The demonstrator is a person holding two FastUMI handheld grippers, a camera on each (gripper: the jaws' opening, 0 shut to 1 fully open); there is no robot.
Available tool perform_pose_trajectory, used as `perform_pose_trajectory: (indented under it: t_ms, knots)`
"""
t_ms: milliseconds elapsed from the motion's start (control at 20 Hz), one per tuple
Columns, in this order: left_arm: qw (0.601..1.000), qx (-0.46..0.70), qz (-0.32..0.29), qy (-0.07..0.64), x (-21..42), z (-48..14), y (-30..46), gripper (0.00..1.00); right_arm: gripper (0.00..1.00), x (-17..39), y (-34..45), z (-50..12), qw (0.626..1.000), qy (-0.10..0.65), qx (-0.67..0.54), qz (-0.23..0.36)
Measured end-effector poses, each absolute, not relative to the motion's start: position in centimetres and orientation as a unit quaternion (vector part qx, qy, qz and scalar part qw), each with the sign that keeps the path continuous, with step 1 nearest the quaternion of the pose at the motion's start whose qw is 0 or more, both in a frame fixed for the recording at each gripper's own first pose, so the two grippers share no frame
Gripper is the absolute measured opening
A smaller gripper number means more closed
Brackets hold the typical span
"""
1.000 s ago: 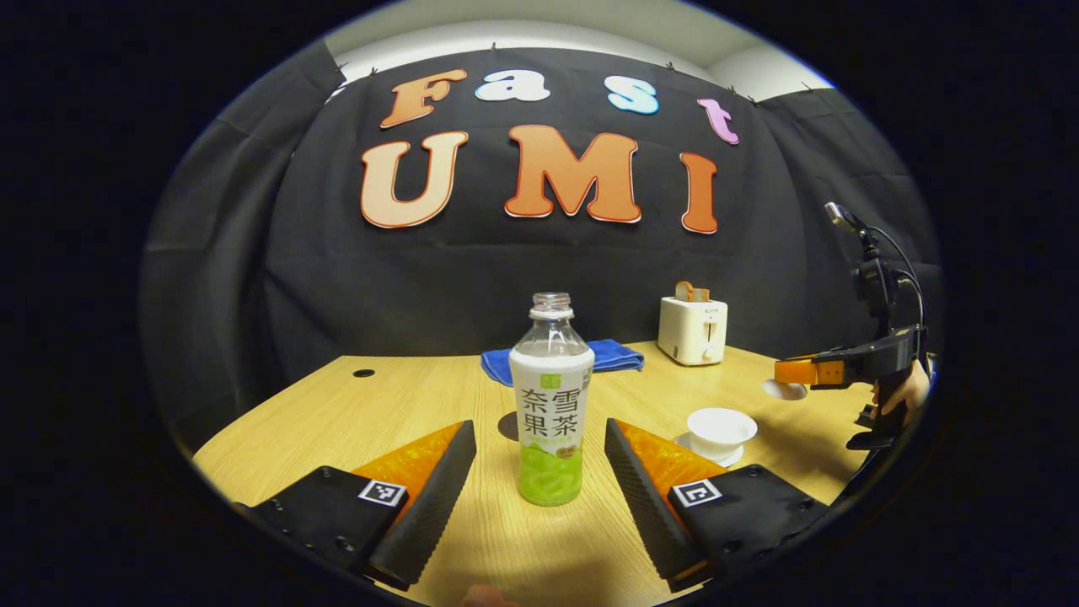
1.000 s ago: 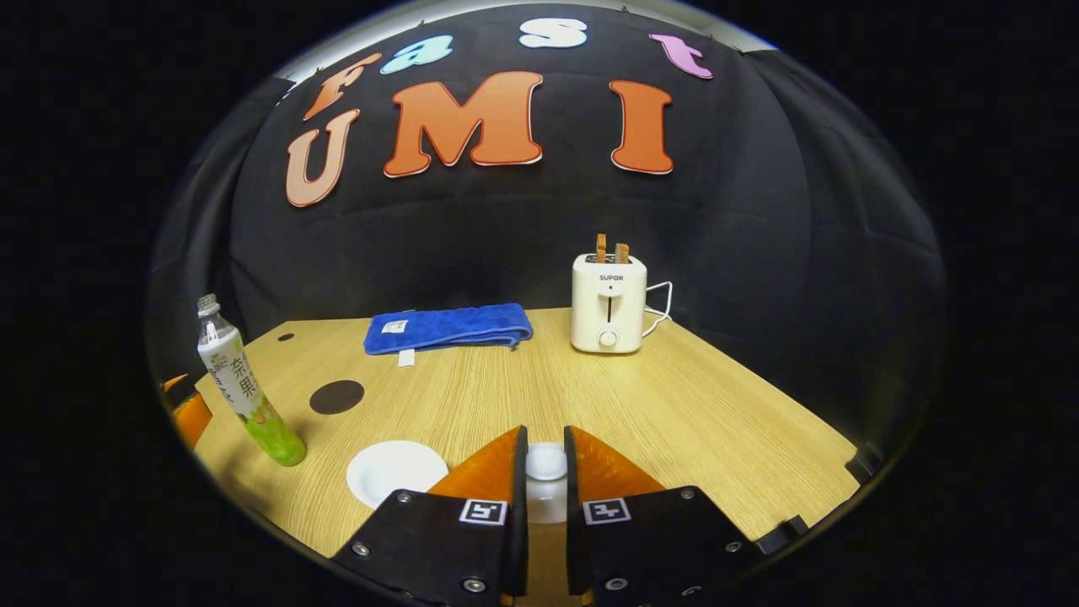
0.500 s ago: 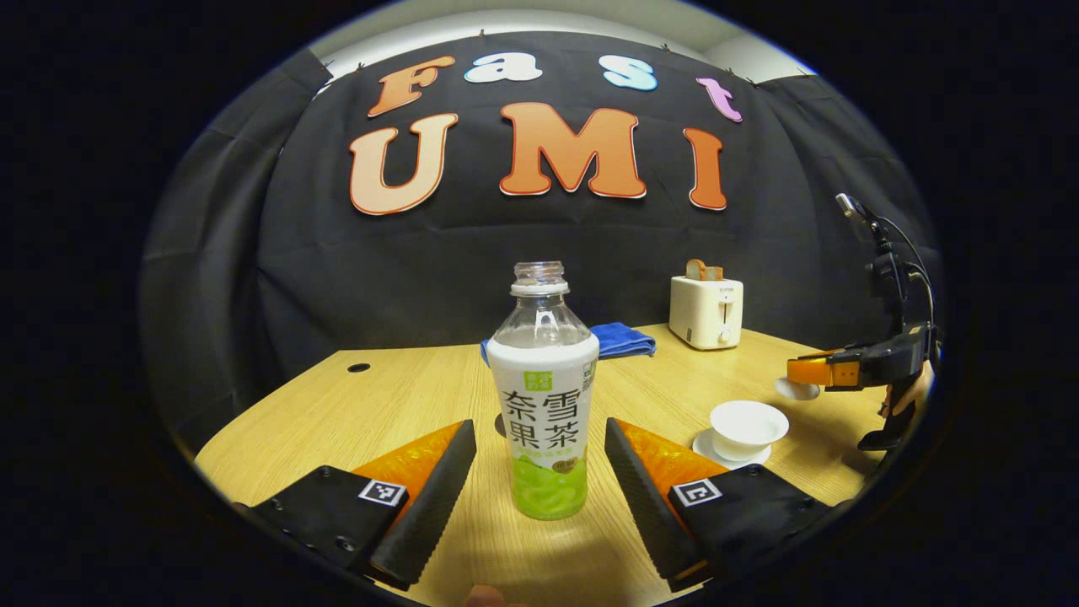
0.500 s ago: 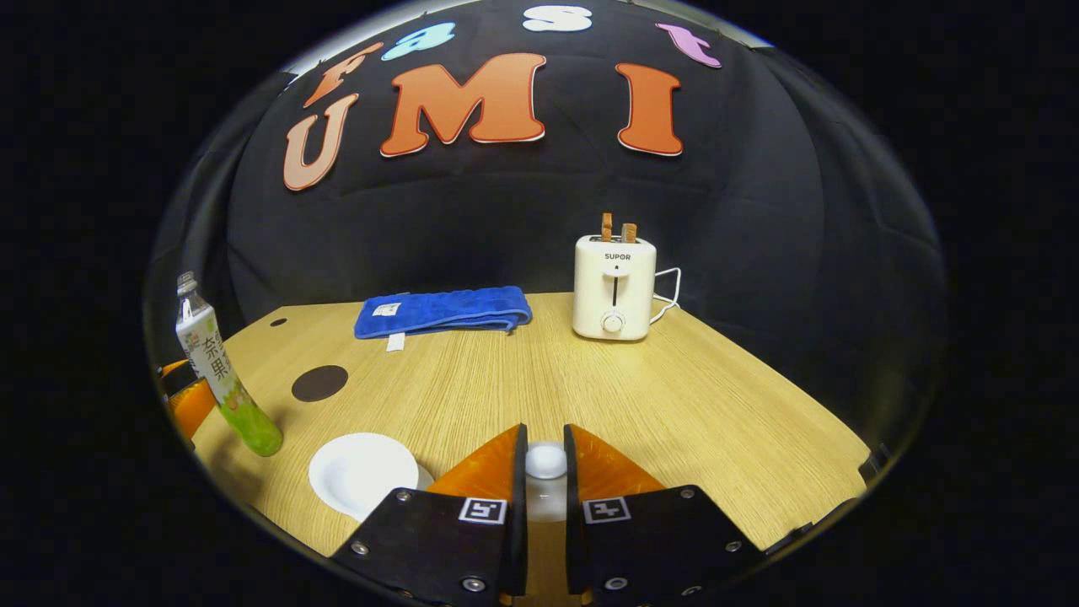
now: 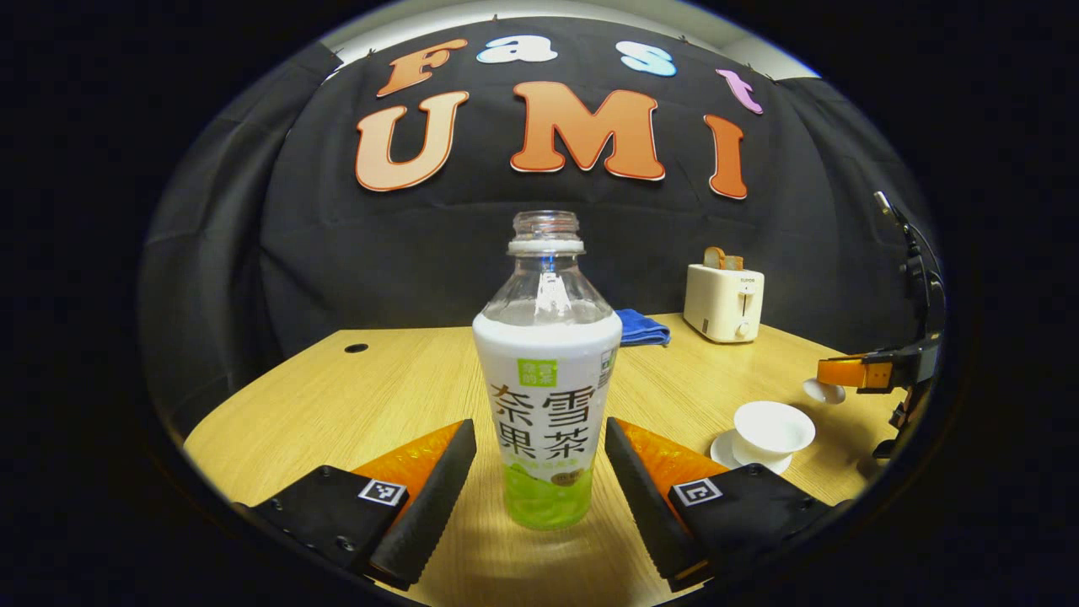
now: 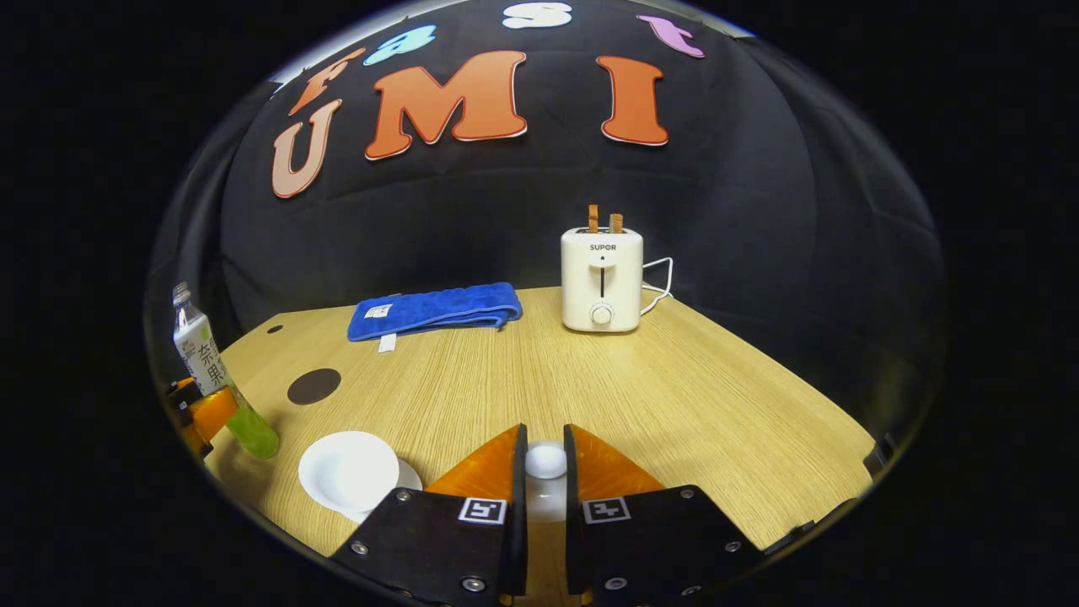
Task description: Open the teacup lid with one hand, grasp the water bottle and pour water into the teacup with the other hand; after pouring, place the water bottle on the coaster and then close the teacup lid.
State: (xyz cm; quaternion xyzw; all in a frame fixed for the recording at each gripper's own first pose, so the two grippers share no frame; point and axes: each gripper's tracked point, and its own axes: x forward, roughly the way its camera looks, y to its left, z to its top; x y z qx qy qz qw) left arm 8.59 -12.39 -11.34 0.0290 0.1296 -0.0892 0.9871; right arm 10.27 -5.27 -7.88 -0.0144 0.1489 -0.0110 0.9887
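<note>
Left gripper (image 5: 539, 472) wide open around bottle (image 5: 546, 379) | right gripper (image 6: 544, 472) clamps lid (image 6: 545, 461) | risk: I nudge the uncapped bottle over, spilling.

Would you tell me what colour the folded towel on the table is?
Blue; the towel shows best in the right gripper view, beside the toaster.

The table (image 6: 674, 396) is pale wood with fine straight grain and a soft sheen. The bottle (image 5: 546, 371), centre of the left gripper view, is clear glossy plastic with a smooth printed wrap. The cup (image 5: 772, 426) looks like glazed white china. The towel (image 6: 434, 310) is fuzzy blue cloth; the toaster (image 6: 601, 278) is smooth cream plastic
</note>
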Motion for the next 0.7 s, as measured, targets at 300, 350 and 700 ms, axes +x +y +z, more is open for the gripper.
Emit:
perform_pose_trajectory:
  t_ms: [300,350,700]
  knots:
    - [0.988,0.018,-0.091,0.122,8.4,-11.2,-12.0,0.68,0.18,10.3,-5.6,-8.3,0.988,0.156,-0.012,-0.012]
    - [0.988,0.027,-0.092,0.12,8.4,-10.8,-12.0,0.67,0.19,10.2,-5.7,-8.3,0.988,0.156,-0.011,-0.013]
    - [0.98,0.128,-0.108,0.102,7.5,-8.3,-12.7,0.67,0.18,9.8,-6.0,-7.2,0.99,0.141,-0.001,-0.017]
